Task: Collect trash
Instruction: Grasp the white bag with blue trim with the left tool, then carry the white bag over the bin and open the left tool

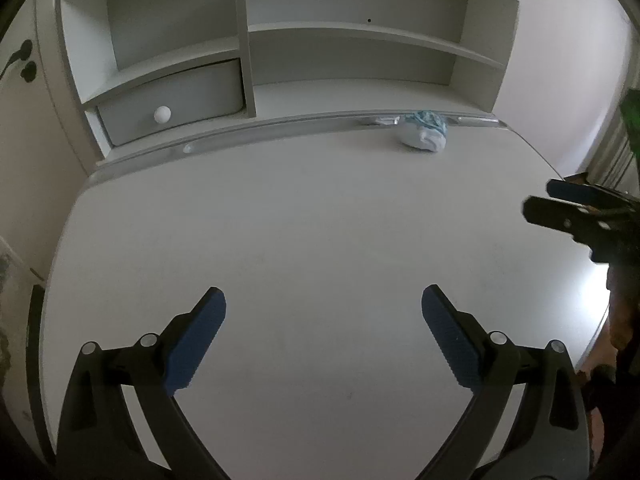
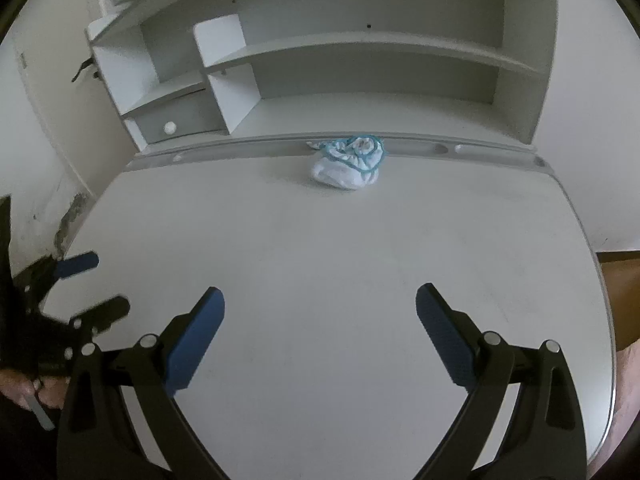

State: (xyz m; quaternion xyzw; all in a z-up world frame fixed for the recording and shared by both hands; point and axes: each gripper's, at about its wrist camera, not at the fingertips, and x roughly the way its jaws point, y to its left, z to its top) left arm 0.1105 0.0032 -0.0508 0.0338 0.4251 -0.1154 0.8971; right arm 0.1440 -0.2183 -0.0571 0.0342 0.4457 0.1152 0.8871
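A crumpled white bag with a light blue edge (image 2: 348, 162) lies at the back of the white desk (image 2: 320, 248), against the grey rail; the left wrist view has the same bag (image 1: 425, 134) at the far right of the desk. My right gripper (image 2: 320, 312) hovers over the desk's near half, open, nothing between its blue pads, well short of the bag. My left gripper (image 1: 323, 312) is open too, over the near left part of the desk. Each gripper shows in the other's view: the left gripper (image 2: 100, 284) at left, the right gripper (image 1: 540, 200) at right.
A white hutch with shelves (image 2: 360, 48) and a small drawer with a round knob (image 1: 163, 114) stands behind the desk. A grey rail (image 1: 280, 130) runs along the desk's back edge. Walls close in on the left and right. A hand (image 2: 24, 392) holds the left gripper.
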